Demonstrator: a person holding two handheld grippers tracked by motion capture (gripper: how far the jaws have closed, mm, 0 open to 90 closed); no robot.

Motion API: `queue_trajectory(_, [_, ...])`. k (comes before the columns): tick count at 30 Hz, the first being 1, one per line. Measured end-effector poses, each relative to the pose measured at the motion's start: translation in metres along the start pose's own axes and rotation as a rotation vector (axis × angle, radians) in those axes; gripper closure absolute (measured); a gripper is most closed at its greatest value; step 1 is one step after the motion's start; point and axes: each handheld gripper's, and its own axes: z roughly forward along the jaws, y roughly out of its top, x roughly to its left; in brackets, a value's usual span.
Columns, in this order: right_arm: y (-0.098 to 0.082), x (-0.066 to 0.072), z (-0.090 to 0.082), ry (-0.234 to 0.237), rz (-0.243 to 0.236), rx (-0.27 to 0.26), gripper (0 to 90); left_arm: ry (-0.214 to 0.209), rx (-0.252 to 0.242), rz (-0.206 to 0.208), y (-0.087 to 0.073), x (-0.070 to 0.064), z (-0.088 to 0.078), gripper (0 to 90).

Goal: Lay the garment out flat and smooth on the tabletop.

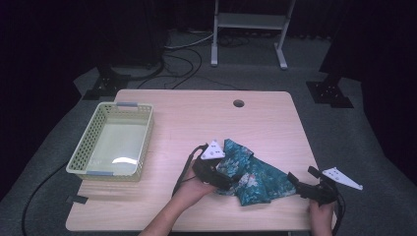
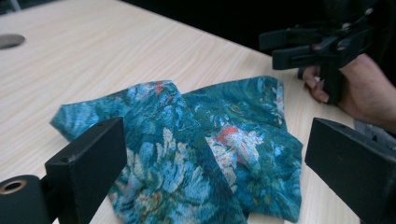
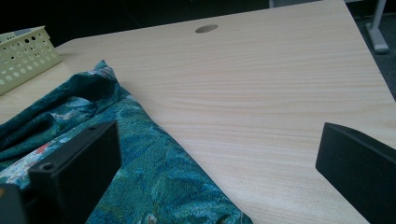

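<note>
A teal, flower-printed cloth (image 1: pixel 251 179) lies crumpled and partly folded on the near right part of the wooden bench (image 1: pixel 206 115), well apart from the pale perforated basket (image 1: pixel 114 141) standing at the bench's left side. The left gripper (image 1: pixel 220 178) sits at the cloth's left edge, and in the left gripper view its fingers (image 2: pixel 88 163) stand wide apart with the fabric spread between and beyond them, gripping nothing. The right gripper (image 1: pixel 300 183) is just beside the cloth's right corner; the right gripper view shows its fingers (image 3: pixel 79 168) likewise apart, one over the fabric's edge, the other over bare wood. The work looks to be at the point of taking hold: both tools are lined up at opposite ends of the cloth, but neither has closed on it. The next move probably calls for lowering each gripper so one finger slips beneath a layer, then closing on a clean edge or corner rather than a bunched fold, so the cloth can be lifted or pulled flat without dragging.
</note>
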Motion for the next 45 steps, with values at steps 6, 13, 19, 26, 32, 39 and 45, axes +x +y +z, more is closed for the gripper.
queue_trajectory(6, [0.000,-0.002,0.000,0.005,0.012,0.002,0.0,0.014,0.047,0.022,0.010,-0.004,0.030,6.4])
queue_trajectory(13, [0.000,-0.003,0.000,0.020,0.019,0.006,0.0,0.084,0.090,0.041,0.014,-0.004,0.058,14.1])
queue_trajectory(19, [0.000,-0.004,0.000,0.029,0.023,0.008,0.0,0.149,0.166,0.051,0.011,-0.002,0.074,20.3])
queue_trajectory(26, [0.001,-0.003,0.001,0.032,0.016,0.022,0.0,0.183,0.196,0.047,0.002,-0.002,0.082,31.3])
queue_trajectory(32, [0.001,-0.003,0.001,0.032,0.016,0.024,0.0,0.233,0.262,0.080,-0.002,-0.007,0.089,44.1])
queue_trajectory(39, [0.001,-0.002,0.002,0.036,0.014,0.030,0.0,0.206,0.257,0.043,-0.005,0.000,0.085,71.1])
queue_trajectory(45, [0.001,-0.002,0.002,0.038,0.013,0.032,0.0,0.186,0.207,0.014,0.001,0.007,0.071,83.1])
